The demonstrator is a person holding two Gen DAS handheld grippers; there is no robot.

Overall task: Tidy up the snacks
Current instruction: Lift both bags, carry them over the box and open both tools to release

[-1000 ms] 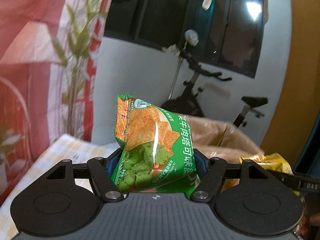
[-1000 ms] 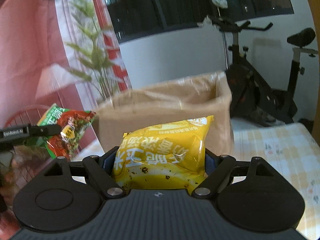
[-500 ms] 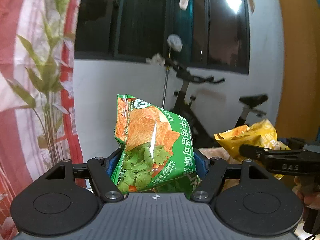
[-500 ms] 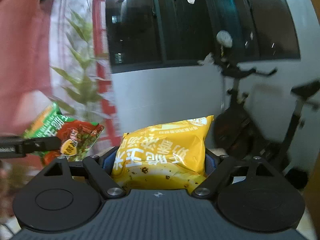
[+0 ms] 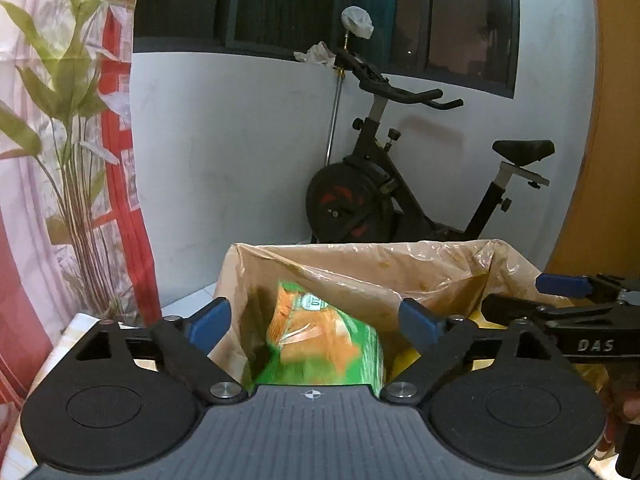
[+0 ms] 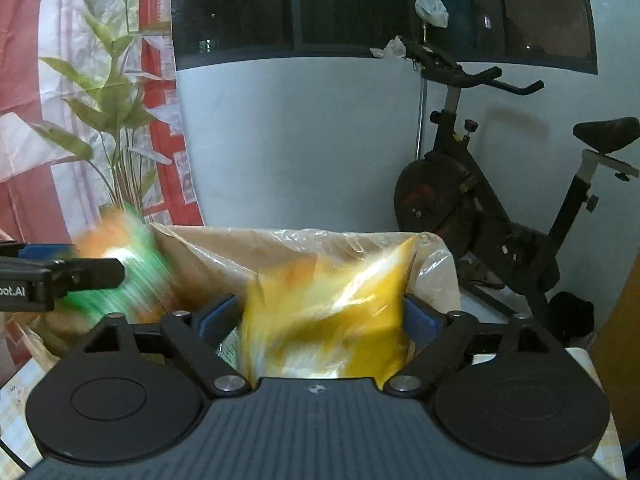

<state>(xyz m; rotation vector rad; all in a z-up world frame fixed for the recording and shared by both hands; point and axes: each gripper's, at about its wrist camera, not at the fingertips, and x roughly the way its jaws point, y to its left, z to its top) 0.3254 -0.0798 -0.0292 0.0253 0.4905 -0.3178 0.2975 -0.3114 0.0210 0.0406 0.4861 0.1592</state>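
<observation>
A cardboard box lined with clear plastic (image 5: 360, 268) stands in front of both grippers; it also shows in the right wrist view (image 6: 224, 256). My left gripper (image 5: 316, 320) is open above the box, and the green chip bag (image 5: 320, 344) is blurred, dropping between its fingers into the box. My right gripper (image 6: 320, 316) is open, and the yellow snack bag (image 6: 332, 320) is blurred, falling between its fingers. The green bag (image 6: 120, 264) also shows blurred at the left of the right wrist view, by the left gripper's finger (image 6: 72, 276).
A black exercise bike (image 5: 384, 196) stands behind the box against a white wall. A red and white curtain and a leafy plant (image 5: 68, 120) are at the left. A checked tablecloth (image 6: 16, 408) shows beside the box.
Both grippers have tipped down over the box and opened. The green bag and the yellow bag have left the fingers and are falling into the box.
</observation>
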